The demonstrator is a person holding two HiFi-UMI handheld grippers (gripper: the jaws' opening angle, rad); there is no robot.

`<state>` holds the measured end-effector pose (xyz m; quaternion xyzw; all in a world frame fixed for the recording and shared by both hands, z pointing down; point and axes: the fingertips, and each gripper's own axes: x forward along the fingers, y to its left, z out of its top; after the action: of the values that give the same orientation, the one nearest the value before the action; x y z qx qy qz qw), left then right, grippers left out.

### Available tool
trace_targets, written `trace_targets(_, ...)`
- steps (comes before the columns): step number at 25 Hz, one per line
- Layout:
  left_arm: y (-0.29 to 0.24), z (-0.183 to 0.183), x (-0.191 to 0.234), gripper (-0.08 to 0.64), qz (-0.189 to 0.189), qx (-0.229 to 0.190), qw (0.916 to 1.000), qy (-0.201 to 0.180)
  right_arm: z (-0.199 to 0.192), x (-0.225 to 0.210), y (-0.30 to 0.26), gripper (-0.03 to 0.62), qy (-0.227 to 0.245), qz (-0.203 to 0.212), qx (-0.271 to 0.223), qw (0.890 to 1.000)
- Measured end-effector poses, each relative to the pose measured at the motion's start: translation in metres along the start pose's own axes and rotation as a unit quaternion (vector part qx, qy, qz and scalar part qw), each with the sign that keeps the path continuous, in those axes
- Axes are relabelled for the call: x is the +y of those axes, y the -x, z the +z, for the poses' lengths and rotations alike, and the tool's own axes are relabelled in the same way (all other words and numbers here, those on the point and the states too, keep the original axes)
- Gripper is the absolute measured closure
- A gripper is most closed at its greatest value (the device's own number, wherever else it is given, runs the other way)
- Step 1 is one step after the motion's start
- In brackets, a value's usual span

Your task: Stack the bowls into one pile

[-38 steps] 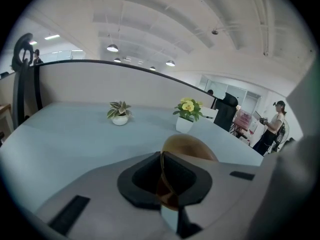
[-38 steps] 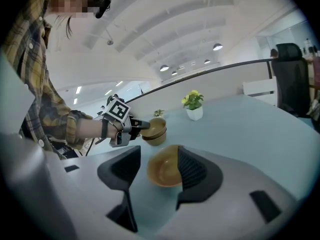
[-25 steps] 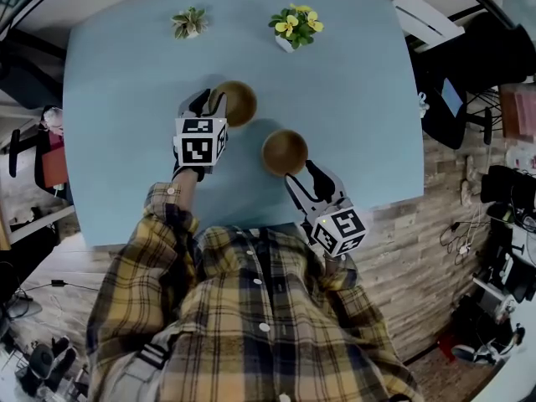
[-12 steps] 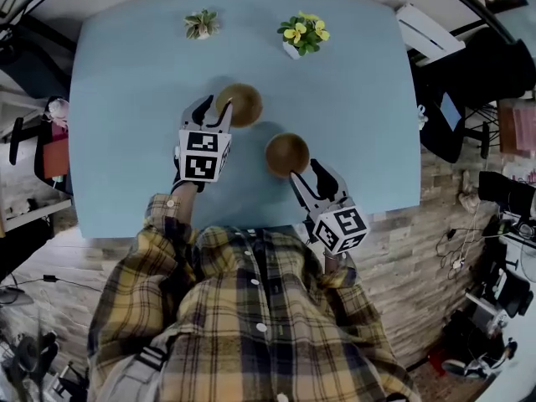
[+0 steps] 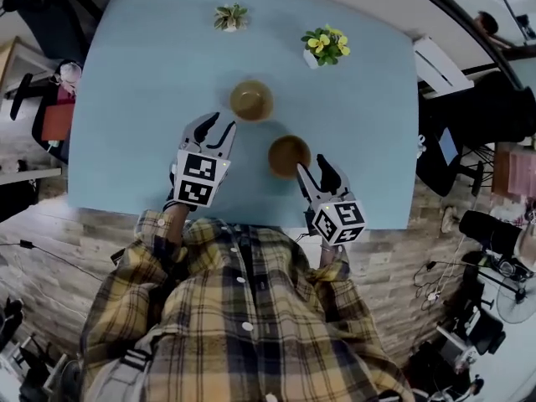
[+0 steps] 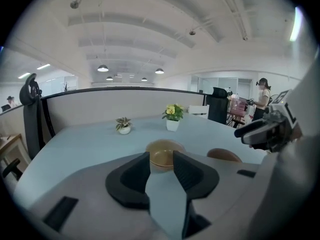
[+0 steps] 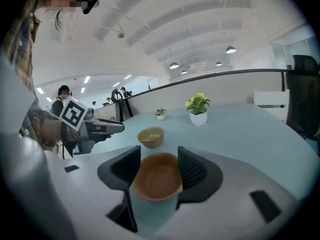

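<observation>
A tan bowl point(image 5: 251, 100) stands on the light blue table point(image 5: 126, 74). My left gripper point(image 5: 221, 124) sits a short way off its near-left side. That gripper is open; its jaws have just been closing a little with nothing between them. In the left gripper view the tan bowl point(image 6: 164, 148) shows beyond the jaws. The brown bowl point(image 5: 287, 155) lies nearer the front edge, and my right gripper point(image 5: 311, 166) is shut on its near side. In the right gripper view both pads touch the sides of the brown bowl point(image 7: 157, 179). I cannot tell whether it rests on the table.
A small green plant point(image 5: 230, 17) and a yellow-flowered plant point(image 5: 325, 46) in white pots stand along the table's far edge. The table's front edge runs just below both grippers. Chairs and office gear stand on the floor to the left and right.
The left gripper has drawn back from the tan bowl toward the front edge, and the bowl stays on the table. The right gripper has stayed at the brown bowl.
</observation>
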<state>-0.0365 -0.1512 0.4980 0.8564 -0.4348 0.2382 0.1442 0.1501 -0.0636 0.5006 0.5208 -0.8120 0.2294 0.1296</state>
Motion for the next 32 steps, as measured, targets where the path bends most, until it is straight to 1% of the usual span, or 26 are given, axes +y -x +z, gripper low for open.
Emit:
trace_targets(7, 0.028, -0.028, -0.02, 0.441, -0.014, 0.015, 0.9996, 0.018, -0.023, -0.02, -0.01, 0.354, -0.002, -0.015, 0.052, 0.999)
trace_targets(14, 0.04, -0.035, -0.033, 0.465, -0.024, 0.015, 0.9993, 0.025, -0.05, -0.033, -0.019, 0.357, -0.033, -0.021, 0.085, 0.996)
trace_targets(20, 0.048, -0.045, -0.038, 0.489, -0.024, 0.019, 0.9991, 0.03, -0.068, -0.036, -0.026, 0.368, -0.06, -0.022, 0.101, 0.993)
trace_targets(23, 0.052, -0.049, -0.041, 0.512, -0.025, 0.023, 0.999, 0.031, -0.074, -0.035, -0.028, 0.388, -0.07, -0.021, 0.107, 0.992)
trace_targets(26, 0.054, -0.054, -0.044, 0.534, -0.029, 0.027, 0.9985, 0.038, -0.075, -0.035, -0.029, 0.401, -0.091, -0.023, 0.098, 0.991)
trace_targets(28, 0.055, -0.056, -0.045, 0.554, -0.032, 0.027, 0.9983, 0.041, -0.075, -0.035, -0.029, 0.415, -0.095, -0.024, 0.094, 0.991)
trace_targets(30, 0.055, -0.057, -0.046, 0.569, -0.033, 0.026, 0.9983, 0.04, -0.074, -0.034, -0.03, 0.452, -0.094, -0.025, 0.092, 0.991)
trace_targets(32, 0.055, -0.057, -0.047, 0.569, -0.034, 0.026, 0.9983, 0.039, -0.074, -0.034, -0.031, 0.51, -0.091, -0.029, 0.091, 0.991)
